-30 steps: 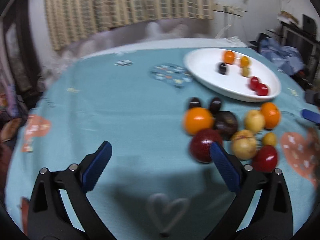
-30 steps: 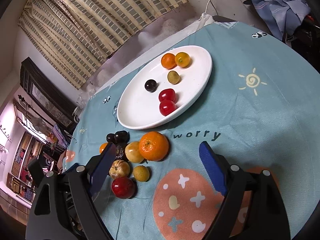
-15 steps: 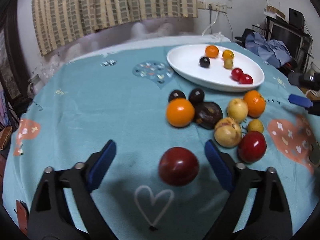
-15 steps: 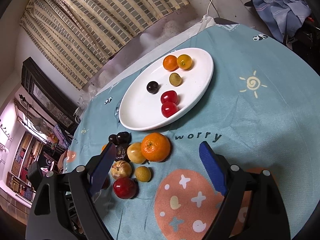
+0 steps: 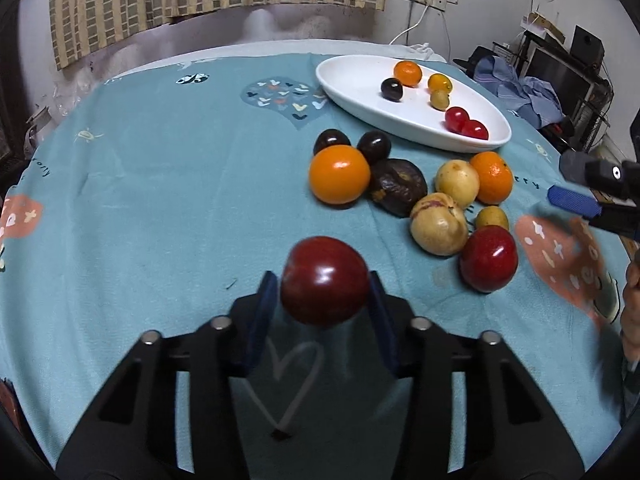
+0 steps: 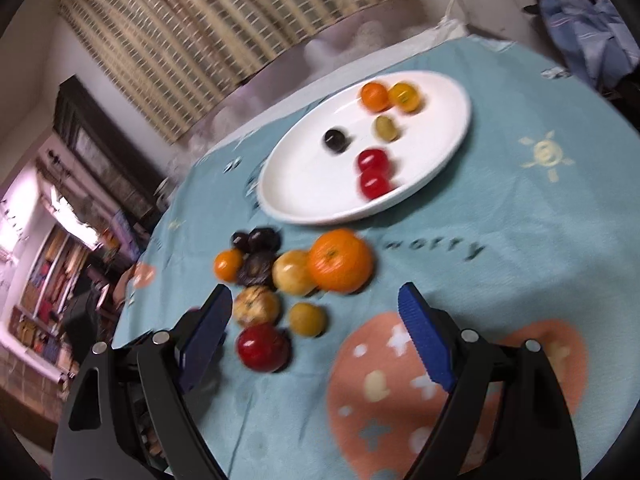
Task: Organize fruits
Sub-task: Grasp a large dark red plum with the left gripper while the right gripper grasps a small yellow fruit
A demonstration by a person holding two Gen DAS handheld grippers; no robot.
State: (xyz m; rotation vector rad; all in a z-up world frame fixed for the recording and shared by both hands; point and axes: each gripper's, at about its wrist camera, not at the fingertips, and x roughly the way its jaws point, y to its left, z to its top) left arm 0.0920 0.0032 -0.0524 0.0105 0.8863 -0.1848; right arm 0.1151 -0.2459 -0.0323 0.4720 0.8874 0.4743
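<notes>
the left tool (image 5: 323,307) has just been closing onto the dark red fruit (image 5: 324,281), its blue pads against both flanks to lift it off the surface (image 5: 168,184) toward the white plate (image 5: 360,92), while the right tool (image 6: 316,332) hangs open and empty.

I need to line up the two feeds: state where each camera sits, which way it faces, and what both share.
Left wrist: sits on the left gripper, angled down at the round dark-red fruit its blue pads clamp; a hand shows at the right edge.
Right wrist: sits on the open right gripper, facing the oval white plate.
Shared: plate, teal patterned tablecloth, loose fruit pile.
</notes>
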